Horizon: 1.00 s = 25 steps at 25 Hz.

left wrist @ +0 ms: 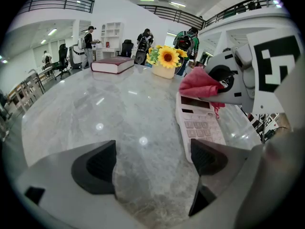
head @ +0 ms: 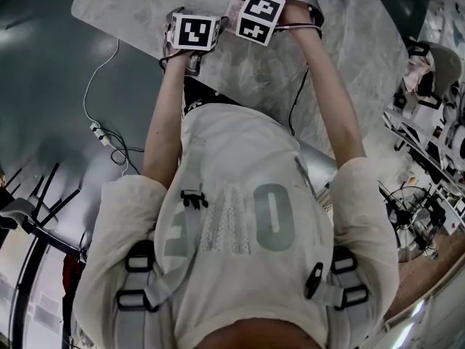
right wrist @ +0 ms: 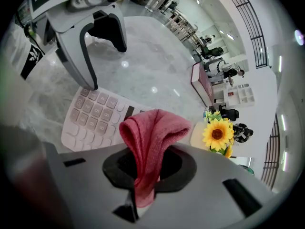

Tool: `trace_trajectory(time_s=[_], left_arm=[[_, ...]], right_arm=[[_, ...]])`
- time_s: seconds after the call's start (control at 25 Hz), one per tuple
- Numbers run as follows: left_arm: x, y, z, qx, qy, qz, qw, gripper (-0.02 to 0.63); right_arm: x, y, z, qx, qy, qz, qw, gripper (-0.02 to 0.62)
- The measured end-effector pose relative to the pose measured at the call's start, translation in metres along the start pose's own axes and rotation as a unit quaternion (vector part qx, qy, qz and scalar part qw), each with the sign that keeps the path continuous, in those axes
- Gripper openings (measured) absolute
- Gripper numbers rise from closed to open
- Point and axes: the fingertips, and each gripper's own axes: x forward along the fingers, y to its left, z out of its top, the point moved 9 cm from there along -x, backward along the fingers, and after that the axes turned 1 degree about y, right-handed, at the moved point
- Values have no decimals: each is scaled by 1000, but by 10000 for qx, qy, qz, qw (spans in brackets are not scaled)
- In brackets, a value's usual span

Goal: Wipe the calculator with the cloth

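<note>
Marble counter (left wrist: 95,109) carries the calculator (left wrist: 200,123) just ahead of the right hand-held gripper (right wrist: 143,168), clamped on the red cloth (right wrist: 152,132), while the left hand-held gripper (left wrist: 152,163) stands wide, empty, alongside; wiping appears barely begun.

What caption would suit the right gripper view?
Right gripper pinching a red cloth over the pink calculator on a marble table.

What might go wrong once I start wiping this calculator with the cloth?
The calculator lies unclamped on the smooth marble table, the left hand-held gripper open beside it, so a stroke may push it toward the sunflower pot. The right hand-held gripper pinches only a fold of the cloth, which might pull free.
</note>
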Motion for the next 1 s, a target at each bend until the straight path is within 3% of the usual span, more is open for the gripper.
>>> trace_trajectory(time_s=[0.44, 0.64, 0.76, 0.88, 0.92, 1.0], left_arm=[[-2, 0, 0, -21, 1, 1, 10000, 479], [-4, 6, -4, 14, -225, -20, 9997, 456], [-10, 22, -6, -628, -553, -222, 9962, 362], [-14, 38, -4, -1694, -828, -729, 9793, 360], [-14, 41, -4, -1822, -837, -813, 9763, 360], [-15, 40, -4, -1731, -783, -808, 9785, 360]], right_arm=[[-7, 44, 16, -480, -104, 20, 9988, 55], [-16, 63, 27, -619, -215, 76, 9978, 54], [-21, 72, 31, -634, -277, 134, 9975, 54], [-28, 81, 36, -615, -377, 310, 9969, 55], [-30, 86, 38, -624, -402, 355, 9966, 54], [-36, 95, 42, -619, -456, 454, 9960, 55]])
